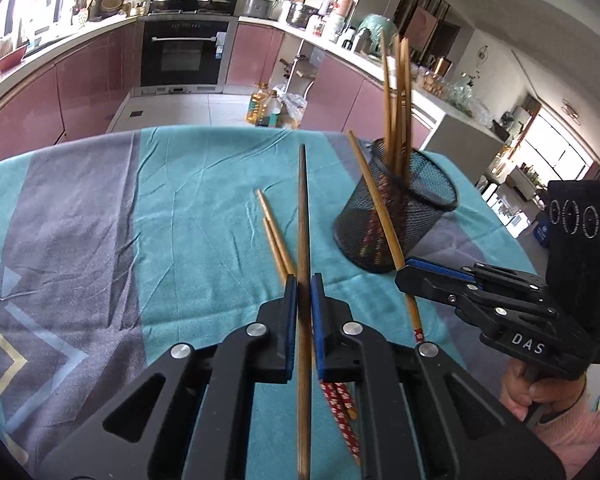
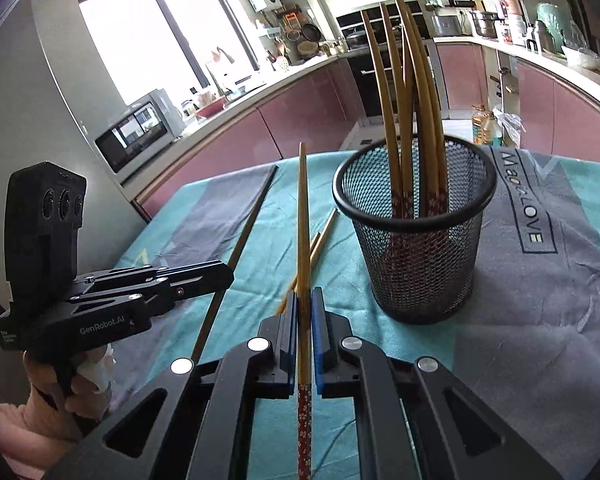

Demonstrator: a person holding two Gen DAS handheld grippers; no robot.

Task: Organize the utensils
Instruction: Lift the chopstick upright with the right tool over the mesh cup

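Chopsticks in both grippers over a cloth-covered counter (image 1: pixel 188 208) in a home kitchen. The left gripper (image 1: pixel 304 280) has its jaws clamped narrow on a dark brown chopstick (image 1: pixel 303 208), which runs forward between the blue pads with its tip pointing toward the far edge of the teal and grey cloth. The right gripper (image 2: pixel 305 294) likewise has its jaws pressed tight on a light bamboo chopstick (image 2: pixel 302 216) with a red flowered handle end; seen from the left wrist, that stick slants up in front of the black mesh holder (image 2: pixel 416 264). The holder stands upright on the cloth to the right of both grippers, with several bamboo chopsticks (image 2: pixel 404 92) standing in it, flowered ends down. Two more bamboo chopsticks (image 1: pixel 274 232) lie loose on the cloth just left of the dark one, partly under the left gripper. A person's hand (image 1: pixel 536 390) in a pink sleeve grips the right handle.
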